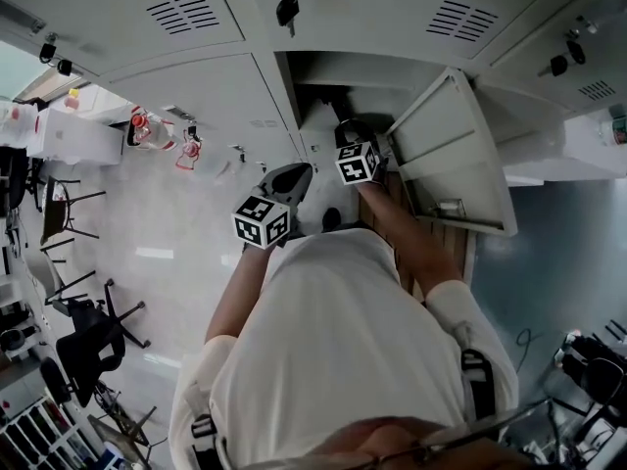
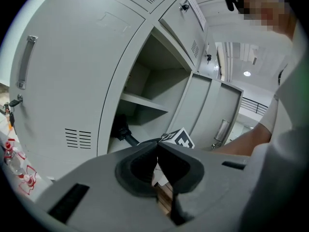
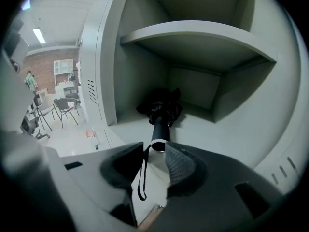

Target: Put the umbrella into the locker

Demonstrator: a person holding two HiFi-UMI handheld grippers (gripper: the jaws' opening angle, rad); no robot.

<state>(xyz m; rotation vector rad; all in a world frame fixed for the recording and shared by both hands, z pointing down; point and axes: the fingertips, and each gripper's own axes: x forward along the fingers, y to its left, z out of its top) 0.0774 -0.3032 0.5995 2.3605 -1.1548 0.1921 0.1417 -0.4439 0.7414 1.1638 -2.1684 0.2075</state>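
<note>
The black folded umbrella (image 3: 161, 108) lies on the floor of the open locker's lower compartment (image 3: 217, 129), under the shelf (image 3: 203, 33). Its handle end points at me. My right gripper (image 3: 153, 149) stands just short of that handle end, its jaws apart and not pressing on it. The thin black wrist strap (image 3: 143, 175) hangs down in the gap between them. In the left gripper view the umbrella (image 2: 120, 128) shows as a dark shape low in the locker, behind the right gripper's marker cube (image 2: 179, 139). My left gripper (image 2: 157, 145) hangs outside the locker, shut and holding nothing.
The locker door (image 1: 453, 155) stands swung open to the right. Closed grey lockers (image 1: 196, 86) flank the opening, with keys (image 1: 287, 10) in the upper doors. On the pale floor at left are red-and-white items (image 1: 162, 135) and black chairs (image 1: 88, 341).
</note>
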